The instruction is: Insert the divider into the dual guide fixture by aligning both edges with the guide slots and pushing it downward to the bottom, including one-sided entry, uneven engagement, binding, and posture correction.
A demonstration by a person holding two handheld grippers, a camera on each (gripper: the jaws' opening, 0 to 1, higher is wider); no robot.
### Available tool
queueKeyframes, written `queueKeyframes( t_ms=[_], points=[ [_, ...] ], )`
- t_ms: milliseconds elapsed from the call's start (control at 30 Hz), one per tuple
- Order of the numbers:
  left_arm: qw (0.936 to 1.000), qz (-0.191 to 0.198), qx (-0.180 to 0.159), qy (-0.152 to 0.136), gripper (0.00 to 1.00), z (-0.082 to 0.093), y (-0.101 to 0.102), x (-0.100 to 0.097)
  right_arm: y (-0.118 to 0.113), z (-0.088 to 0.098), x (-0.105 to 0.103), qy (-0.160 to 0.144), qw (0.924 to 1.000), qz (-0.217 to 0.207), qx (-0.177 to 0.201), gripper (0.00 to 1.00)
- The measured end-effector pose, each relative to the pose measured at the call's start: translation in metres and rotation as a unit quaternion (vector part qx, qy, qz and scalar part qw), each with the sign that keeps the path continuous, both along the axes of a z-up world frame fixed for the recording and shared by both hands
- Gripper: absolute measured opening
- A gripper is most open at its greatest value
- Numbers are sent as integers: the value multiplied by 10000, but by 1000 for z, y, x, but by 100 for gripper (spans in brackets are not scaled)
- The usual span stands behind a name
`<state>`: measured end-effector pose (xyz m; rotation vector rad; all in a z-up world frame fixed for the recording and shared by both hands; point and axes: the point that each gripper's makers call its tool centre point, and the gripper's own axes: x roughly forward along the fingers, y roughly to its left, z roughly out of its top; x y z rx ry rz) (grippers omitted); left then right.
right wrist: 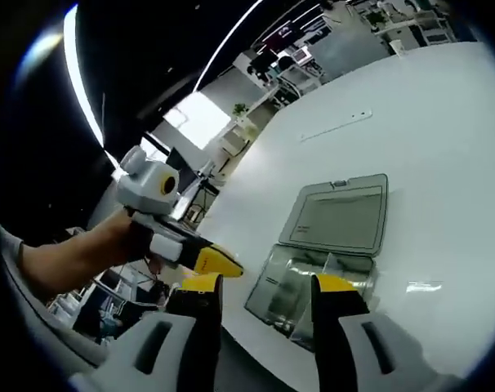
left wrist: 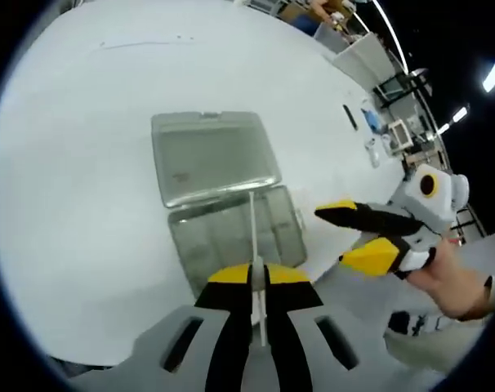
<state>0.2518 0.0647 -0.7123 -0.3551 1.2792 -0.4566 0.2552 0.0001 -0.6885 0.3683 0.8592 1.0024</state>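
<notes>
The left tongs [left wrist: 259, 282] pinch the thin divider [left wrist: 253, 237] above the clear fixture [left wrist: 235, 233] on the white surface [left wrist: 68, 188], while the right tongs [right wrist: 260, 286] gape empty.

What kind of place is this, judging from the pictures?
Probably a lab or workshop hall. A large white table holds a clear plastic box, ceiling strip lights hang in a dark ceiling, and cluttered workbenches stand beyond.

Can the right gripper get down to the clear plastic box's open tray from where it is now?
Probably yes. The right gripper hangs with jaws apart just above the clear plastic box's tray, nothing between them. The left gripper, shut on the thin divider, hovers close by and could crowd it.
</notes>
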Motion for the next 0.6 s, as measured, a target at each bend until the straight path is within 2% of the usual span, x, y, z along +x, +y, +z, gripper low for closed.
queueKeyframes(
  t_ms=[267,367,433,533,600],
  points=[
    [9995,52,168,245,1,-7,2,0,4,3,-8,-630,9970,449,-68,41],
    [9993,93,237,280,1,-8,3,1,5,5,-10,-1049,9920,684,-178,42],
    [9989,131,301,343,1,-9,4,1,5,4,-13,-1136,9901,774,-277,43],
    [9982,180,363,441,1,-12,5,1,4,1,-14,-1505,9826,982,-469,45],
    [9978,228,383,483,1,-12,5,0,4,0,-19,-1476,9823,1046,-484,47]
  ],
)
